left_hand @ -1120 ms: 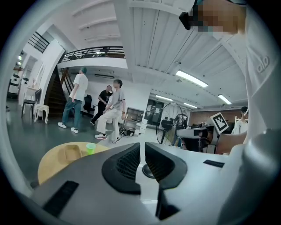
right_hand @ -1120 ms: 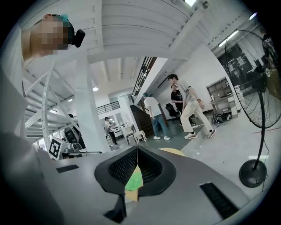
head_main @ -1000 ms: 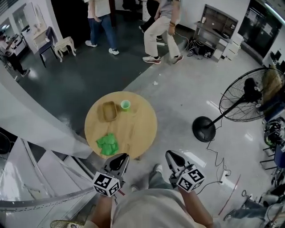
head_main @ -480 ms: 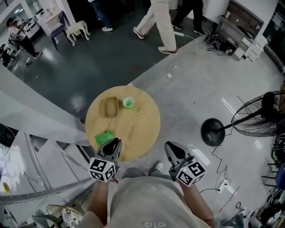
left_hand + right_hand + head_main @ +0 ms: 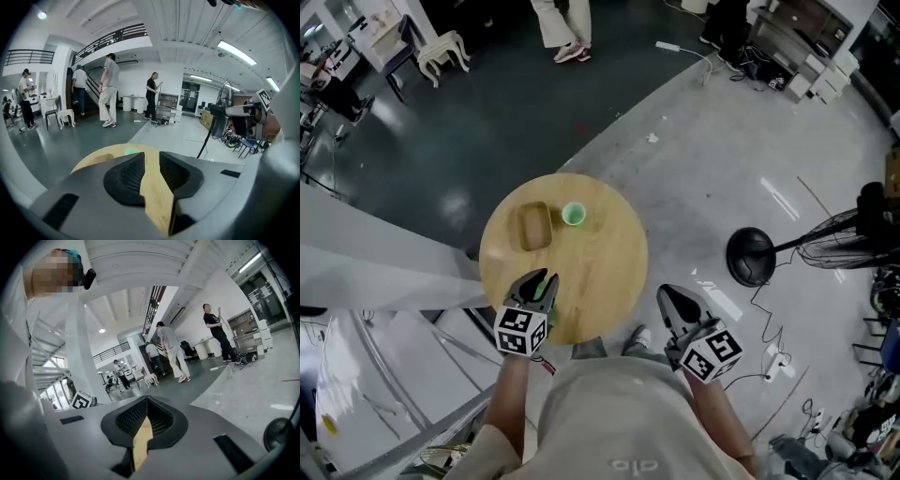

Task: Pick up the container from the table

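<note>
The brown tray-like container (image 5: 532, 226) lies on the far left part of the round wooden table (image 5: 600, 262), with a small green cup (image 5: 573, 215) just to its right. My left gripper (image 5: 542, 279) hangs over the table's near left edge, short of the container. Its jaws are opening, and only bare table wood shows between them. It covers most of a green cloth (image 5: 550, 283). In the left gripper view the container (image 5: 101, 158) and the cup (image 5: 131, 150) lie ahead of that gripper (image 5: 151, 153). My right gripper (image 5: 667, 293) is off the table's near right edge, shut on nothing (image 5: 146, 398).
A standing fan's round base (image 5: 750, 258) and pole stand on the floor to the table's right, with cables near them. White railings and a slanted panel (image 5: 384, 272) crowd the table's left side. A white stool (image 5: 442, 52) and walking people are far beyond.
Both grippers have come forward toward the table. The left one now reaches over the near edge and covers the green cloth, and its jaws have parted. The right stays shut.
</note>
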`<state>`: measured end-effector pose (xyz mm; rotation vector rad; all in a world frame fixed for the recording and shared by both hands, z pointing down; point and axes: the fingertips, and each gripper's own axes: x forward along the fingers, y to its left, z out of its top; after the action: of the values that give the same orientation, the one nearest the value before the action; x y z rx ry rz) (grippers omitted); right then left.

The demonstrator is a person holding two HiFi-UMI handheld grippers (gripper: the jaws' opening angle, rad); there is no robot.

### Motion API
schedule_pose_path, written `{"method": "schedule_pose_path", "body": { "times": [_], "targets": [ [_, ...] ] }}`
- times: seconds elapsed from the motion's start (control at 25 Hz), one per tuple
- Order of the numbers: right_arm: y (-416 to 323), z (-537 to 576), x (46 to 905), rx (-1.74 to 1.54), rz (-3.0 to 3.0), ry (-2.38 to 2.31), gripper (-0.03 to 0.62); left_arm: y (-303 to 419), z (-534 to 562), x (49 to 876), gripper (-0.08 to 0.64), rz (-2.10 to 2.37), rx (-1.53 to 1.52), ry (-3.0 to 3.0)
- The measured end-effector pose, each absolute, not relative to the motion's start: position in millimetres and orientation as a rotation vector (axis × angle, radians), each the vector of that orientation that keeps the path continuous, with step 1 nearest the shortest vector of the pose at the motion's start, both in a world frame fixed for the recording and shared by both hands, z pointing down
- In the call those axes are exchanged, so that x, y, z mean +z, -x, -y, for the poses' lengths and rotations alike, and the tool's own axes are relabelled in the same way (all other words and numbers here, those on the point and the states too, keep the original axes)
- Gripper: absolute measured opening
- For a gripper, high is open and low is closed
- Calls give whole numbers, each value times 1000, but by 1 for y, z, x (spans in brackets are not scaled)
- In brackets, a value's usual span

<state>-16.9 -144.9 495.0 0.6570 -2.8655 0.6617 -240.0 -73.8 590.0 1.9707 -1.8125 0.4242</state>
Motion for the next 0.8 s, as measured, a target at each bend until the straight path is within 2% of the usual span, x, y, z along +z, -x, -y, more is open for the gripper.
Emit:
{"method": "schedule_pose_path", "body": {
  "times": [0.48, 0.8],
  "targets": [
    [67, 155, 510, 694, 2687, -964, 28, 336, 129, 694, 180, 1552, 722, -1960],
    [38, 144, 534, 726, 2543, -1169, 28, 352, 155, 781, 212, 1400, 979, -1944]
  ]
}}
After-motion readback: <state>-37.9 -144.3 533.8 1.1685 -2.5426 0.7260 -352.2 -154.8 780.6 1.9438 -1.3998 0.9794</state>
